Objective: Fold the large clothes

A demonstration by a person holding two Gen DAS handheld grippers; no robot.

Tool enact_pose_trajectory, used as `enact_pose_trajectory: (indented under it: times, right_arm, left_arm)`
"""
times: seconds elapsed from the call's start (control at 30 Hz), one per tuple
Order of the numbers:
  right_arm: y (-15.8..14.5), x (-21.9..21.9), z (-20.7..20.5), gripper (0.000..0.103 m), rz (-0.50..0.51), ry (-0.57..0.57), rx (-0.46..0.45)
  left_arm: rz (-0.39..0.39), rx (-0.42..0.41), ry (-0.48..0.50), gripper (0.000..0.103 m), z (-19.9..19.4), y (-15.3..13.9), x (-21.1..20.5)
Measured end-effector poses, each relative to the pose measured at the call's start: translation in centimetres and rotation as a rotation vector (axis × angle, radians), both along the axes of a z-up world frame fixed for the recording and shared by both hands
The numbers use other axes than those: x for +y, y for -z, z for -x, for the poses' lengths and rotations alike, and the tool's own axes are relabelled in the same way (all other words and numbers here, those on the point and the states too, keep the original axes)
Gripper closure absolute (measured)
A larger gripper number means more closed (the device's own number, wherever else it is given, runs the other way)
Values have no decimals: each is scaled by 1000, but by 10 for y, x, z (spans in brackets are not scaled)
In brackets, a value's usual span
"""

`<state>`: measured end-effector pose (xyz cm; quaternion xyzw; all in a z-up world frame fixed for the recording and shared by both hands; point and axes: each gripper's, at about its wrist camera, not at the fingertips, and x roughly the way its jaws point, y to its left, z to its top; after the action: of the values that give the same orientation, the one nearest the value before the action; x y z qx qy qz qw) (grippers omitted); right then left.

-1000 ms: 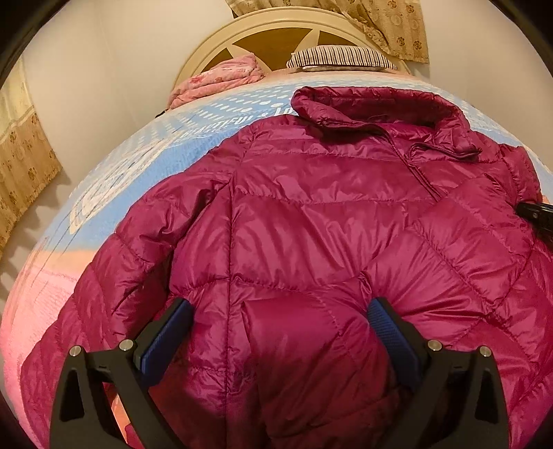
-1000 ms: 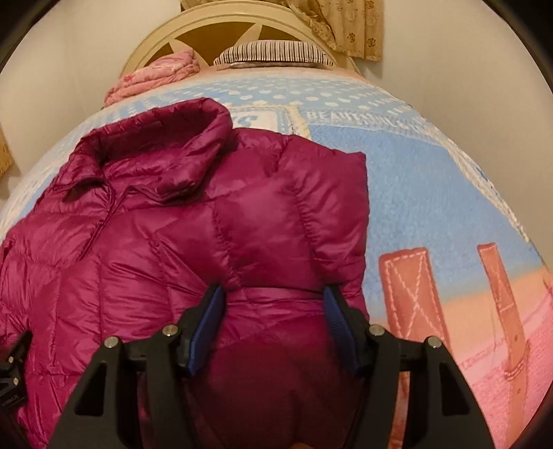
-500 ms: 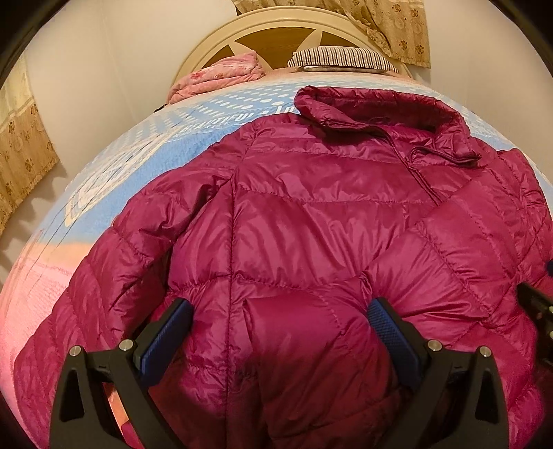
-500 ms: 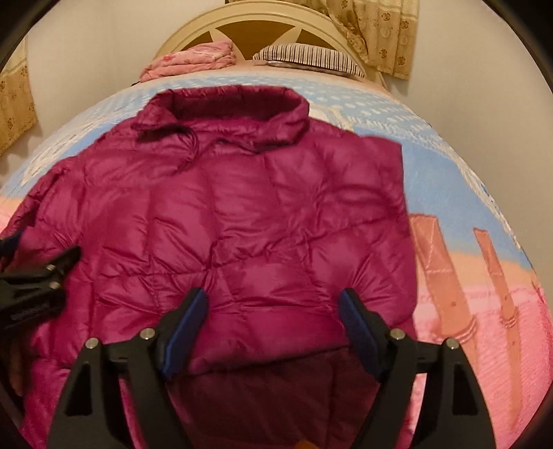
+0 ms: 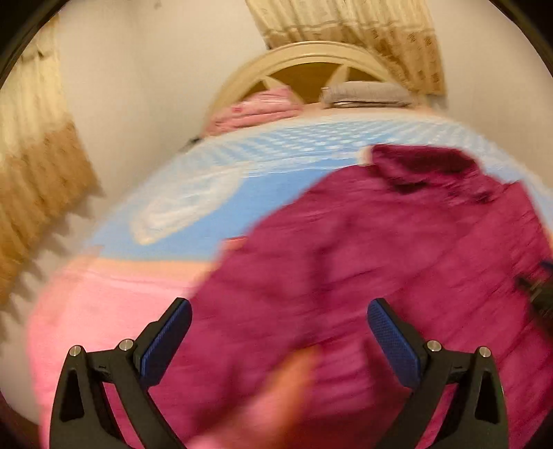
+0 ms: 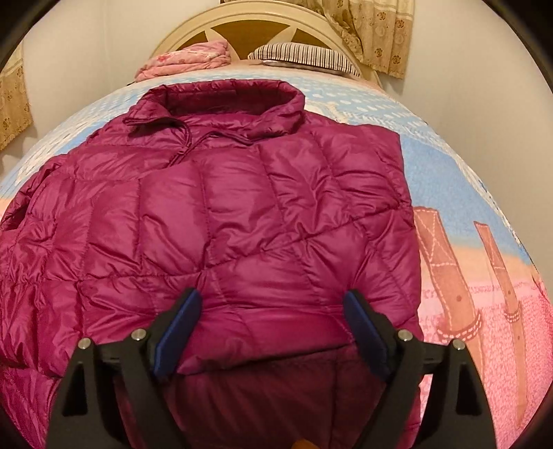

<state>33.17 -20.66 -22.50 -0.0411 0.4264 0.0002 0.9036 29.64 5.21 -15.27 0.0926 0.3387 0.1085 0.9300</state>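
Magenta quilted jacket (image 6: pixel 221 221) lies spread on the bed (image 6: pixel 449 179), collar (image 6: pixel 235 100) twd the headboard (image 6: pixel 249 31), its right side folded in w/ a straight edge along the blue-and-pink sheet. My right tongs (image 6: pixel 271 328) are spread wide above the jacket's lower fold, blue pads apart, nothing gripped. My left tongs (image 5: pixel 278 342) also gape wide, nothing held; that view is badly blurred, jacket (image 5: pixel 380 262) a smear under and ahead of them, pink sheet (image 5: pixel 103 311) to the left. At the head of the bed: a folded pink blanket (image 6: pixel 186 58) beside a striped pillow (image 6: pixel 304 57). Curtain (image 6: pixel 376 31) hangs at the right of the headboard. No containers in either view.
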Motion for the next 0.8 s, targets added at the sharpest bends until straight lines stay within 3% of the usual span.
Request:
enact_pose_trajectory:
  times: [0.1, 0.2, 0.3, 0.4, 0.43, 0.47, 0.5, 0.53, 0.6, 0.67, 0.8]
  right_arm:
    - [-1, 1, 1, 15, 8, 3, -5]
    - [-1, 4, 2, 13, 37, 11, -11]
    - [-3, 7, 2, 13, 64, 13, -13]
    - [-9, 8, 10, 13, 71, 16, -22]
    - [-12, 10, 14, 13, 76, 12, -27]
    - [-15, 13, 19, 13, 82, 5, -34]
    - [-18, 17, 25, 13, 88, -8, -40]
    - [-22, 22, 34, 13, 98, -34, -49]
    - [-26, 29, 48, 13, 109, -76, -68]
    - [-29, 29, 59, 13, 107, -96, -86]
    - [-33, 18, 71, 13, 92, -84, -122]
  left_arm:
    - [-6, 60, -118, 1, 26, 9, 65]
    - [103, 97, -207, 1, 53, 18, 121]
    - [247, 137, -250, 1, 68, 28, 155]
    - [232, 135, -257, 2, 70, 37, 156]
    - [236, 142, -245, 11, 68, 42, 154]
    - [251, 159, -235, 38, 64, 46, 153]
    - [265, 178, -230, 49, 60, 49, 153]
    - [281, 195, -228, 51, 56, 54, 153]
    - [257, 182, -222, 64, 53, 53, 148]
    - [253, 162, -200, 91, 54, 45, 146]
    - [185, 77, -238, 93, 58, 13, 154]
